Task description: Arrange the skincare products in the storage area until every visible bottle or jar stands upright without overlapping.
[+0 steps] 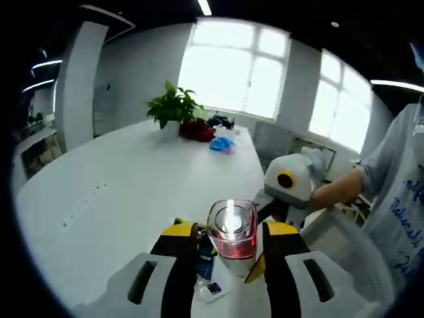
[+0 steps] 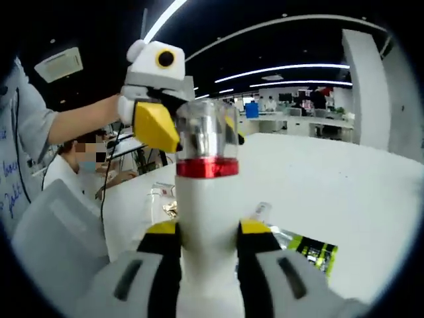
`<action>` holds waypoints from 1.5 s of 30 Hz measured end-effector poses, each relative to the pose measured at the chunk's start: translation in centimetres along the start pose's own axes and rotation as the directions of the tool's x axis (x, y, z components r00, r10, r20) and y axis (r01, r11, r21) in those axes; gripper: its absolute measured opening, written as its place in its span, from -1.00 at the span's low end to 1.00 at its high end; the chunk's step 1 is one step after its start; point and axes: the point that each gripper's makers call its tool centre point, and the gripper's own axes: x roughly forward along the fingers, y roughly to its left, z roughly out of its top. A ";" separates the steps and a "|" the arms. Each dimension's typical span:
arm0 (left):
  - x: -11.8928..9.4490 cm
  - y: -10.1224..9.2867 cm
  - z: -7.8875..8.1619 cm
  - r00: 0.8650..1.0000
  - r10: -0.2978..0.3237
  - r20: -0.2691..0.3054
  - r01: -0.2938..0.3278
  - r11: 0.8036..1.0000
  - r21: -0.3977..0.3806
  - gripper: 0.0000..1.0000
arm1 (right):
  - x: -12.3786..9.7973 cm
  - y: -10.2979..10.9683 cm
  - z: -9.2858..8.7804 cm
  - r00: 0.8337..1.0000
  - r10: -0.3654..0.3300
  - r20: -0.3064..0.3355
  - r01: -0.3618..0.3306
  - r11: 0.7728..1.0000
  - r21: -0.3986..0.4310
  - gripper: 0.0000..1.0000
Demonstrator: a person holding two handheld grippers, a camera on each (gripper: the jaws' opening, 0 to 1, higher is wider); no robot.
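A white table [image 1: 132,179] is stretching away under both grippers. The right gripper [image 2: 209,238] is clamping the white bottle [image 2: 207,218] by its body, upright above the table. The left gripper [image 1: 228,248] is closing its yellow-tipped jaws around the bottle's clear cap [image 1: 232,228].

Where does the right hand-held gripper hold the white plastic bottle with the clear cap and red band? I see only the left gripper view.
Observer: The right hand-held gripper has both jaws shut on the white body of the bottle, below the red band.
Operator: How high on it are my left jaws?
Observer: The left hand-held gripper has its yellow jaws beside the clear cap, above the red band. I cannot tell if they press it.
Operator: Is the bottle tilted?
Observer: It runs straight along the right jaws, cap away from them.
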 end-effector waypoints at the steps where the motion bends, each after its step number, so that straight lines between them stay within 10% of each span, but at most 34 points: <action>1: 0.2 -0.2 0.1 1.000 0.001 0.008 -0.001 1.000 -0.008 -0.37 | -0.1 0.0 0.0 1.000 0.000 0.003 0.000 1.000 0.005 -0.38; 14: 2.3 -1.8 -0.4 0.999 0.000 0.050 0.002 1.000 -0.025 -0.51 | -0.9 -0.1 -1.2 1.000 0.008 -0.005 -0.008 0.998 0.055 -0.37; 45: 5.5 -4.6 -4.0 0.995 0.049 -0.085 -0.037 0.990 0.140 -0.55 | -1.4 -1.4 -6.4 0.983 -0.005 -0.184 -0.004 0.999 -0.046 -0.37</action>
